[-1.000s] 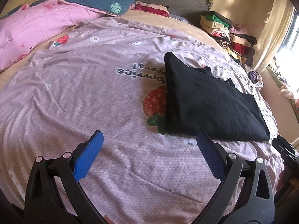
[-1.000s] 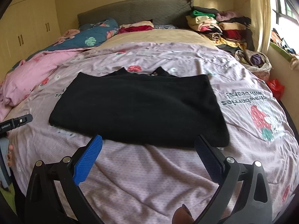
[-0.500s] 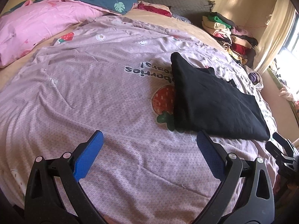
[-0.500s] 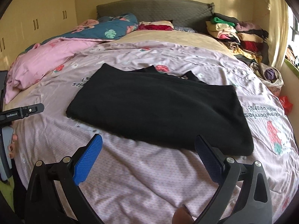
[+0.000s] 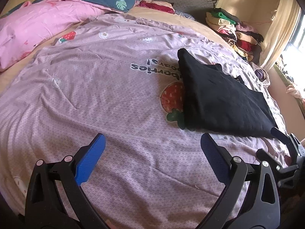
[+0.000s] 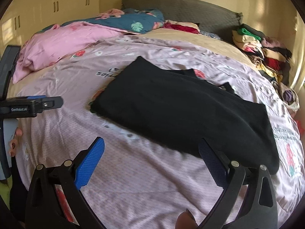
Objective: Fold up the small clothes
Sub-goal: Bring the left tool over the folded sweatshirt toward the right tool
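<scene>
A black garment (image 5: 221, 97) (image 6: 183, 106) lies folded flat on the lilac strawberry-print duvet (image 5: 106, 103) (image 6: 144, 171). My left gripper (image 5: 152, 152) hovers open over bare duvet, left of the garment's near-left corner, holding nothing. My right gripper (image 6: 151, 156) is open too, above the duvet just short of the garment's near edge; its right fingertip (image 6: 207, 152) overlaps that edge in view. The right gripper shows at the far right of the left wrist view (image 5: 286, 143). In the right wrist view, the left gripper (image 6: 38, 105) appears at the left edge.
A pink quilt (image 5: 36, 26) (image 6: 63, 45) and a teal leaf-print quilt (image 6: 141, 22) are heaped toward the grey headboard (image 6: 183, 7). A stack of folded clothes (image 5: 234, 30) (image 6: 265, 55) sits at the bed's far right by the curtain (image 5: 280, 22). A hand (image 6: 15, 141) grips the left tool.
Both cameras have swung: the garment has slid right in each view. The right gripper has come closer to the garment's near edge. Both stay open.
</scene>
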Available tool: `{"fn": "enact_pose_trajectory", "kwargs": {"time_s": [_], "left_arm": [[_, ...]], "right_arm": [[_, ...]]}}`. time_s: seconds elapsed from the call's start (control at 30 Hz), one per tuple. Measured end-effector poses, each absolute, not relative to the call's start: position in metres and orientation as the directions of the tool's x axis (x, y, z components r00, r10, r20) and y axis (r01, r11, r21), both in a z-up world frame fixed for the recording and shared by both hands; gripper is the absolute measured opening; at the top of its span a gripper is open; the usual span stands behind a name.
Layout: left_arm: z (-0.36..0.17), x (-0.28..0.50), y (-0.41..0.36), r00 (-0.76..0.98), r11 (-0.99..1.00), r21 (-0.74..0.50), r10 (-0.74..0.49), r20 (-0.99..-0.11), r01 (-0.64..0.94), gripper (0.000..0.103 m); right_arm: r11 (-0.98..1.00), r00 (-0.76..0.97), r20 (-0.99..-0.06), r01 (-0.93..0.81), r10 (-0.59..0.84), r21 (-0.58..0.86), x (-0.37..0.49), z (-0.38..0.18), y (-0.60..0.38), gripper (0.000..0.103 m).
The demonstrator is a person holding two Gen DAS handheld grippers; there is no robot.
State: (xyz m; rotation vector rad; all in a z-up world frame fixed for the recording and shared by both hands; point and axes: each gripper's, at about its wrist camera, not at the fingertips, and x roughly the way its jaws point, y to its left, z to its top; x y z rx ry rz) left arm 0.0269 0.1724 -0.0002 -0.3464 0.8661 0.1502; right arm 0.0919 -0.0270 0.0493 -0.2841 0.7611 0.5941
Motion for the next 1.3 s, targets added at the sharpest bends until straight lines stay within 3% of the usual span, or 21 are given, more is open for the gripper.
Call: {"fn": "enact_pose_trajectory", "kwargs": {"time_s": [0.37,0.83,1.3], "left_arm": [[-0.001,0.053,0.168,0.636,0.937,-0.232,-0.015,-0.772,-0.26,0.093],[0.007,0.128,0.148,0.605,0.971,-0.14,0.006,-0.796,-0.194,0.093],[-0.008,0.175,0.15,0.561,0.979,-0.078,0.043,-0.827,-0.19,0.093]], "right_arm": [[0.77,0.554,-0.719,-0.637,0.42,-0.042,0.093,0.042,-0.002,0.098],[0.766,0.569,-0.724,-0.637,0.389,-0.089,0.118,0.022,0.011,0.098],[0.734,0.602,-0.733,-0.645,0.317,-0.213,0.141,-0.007,0.032,0.098]]}}
